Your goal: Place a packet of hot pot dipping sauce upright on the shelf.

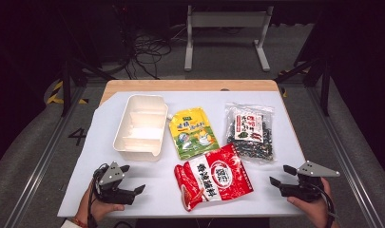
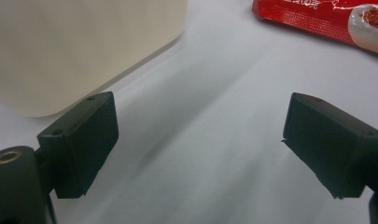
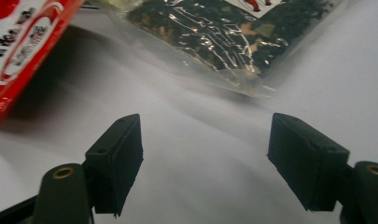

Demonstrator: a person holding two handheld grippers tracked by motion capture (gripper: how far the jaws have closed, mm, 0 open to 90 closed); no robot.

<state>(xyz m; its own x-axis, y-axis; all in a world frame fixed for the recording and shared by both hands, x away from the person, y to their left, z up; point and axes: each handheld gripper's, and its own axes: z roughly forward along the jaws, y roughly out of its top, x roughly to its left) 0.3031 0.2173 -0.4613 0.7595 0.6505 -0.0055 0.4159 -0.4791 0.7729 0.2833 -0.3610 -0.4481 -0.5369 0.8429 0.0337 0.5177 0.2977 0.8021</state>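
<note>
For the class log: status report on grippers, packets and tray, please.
Left gripper open, empty, beside white tray. Right gripper open, empty, near red packet and dark packet. Nothing between them.

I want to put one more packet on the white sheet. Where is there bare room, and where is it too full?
Free patches: the front left corner, between the cream tray and the left gripper; the front right, between the red packet and the right gripper; the far strip beyond the tray. Crowded: the middle, where the yellow pouch, the red packet and the clear bag lie close together.
</note>
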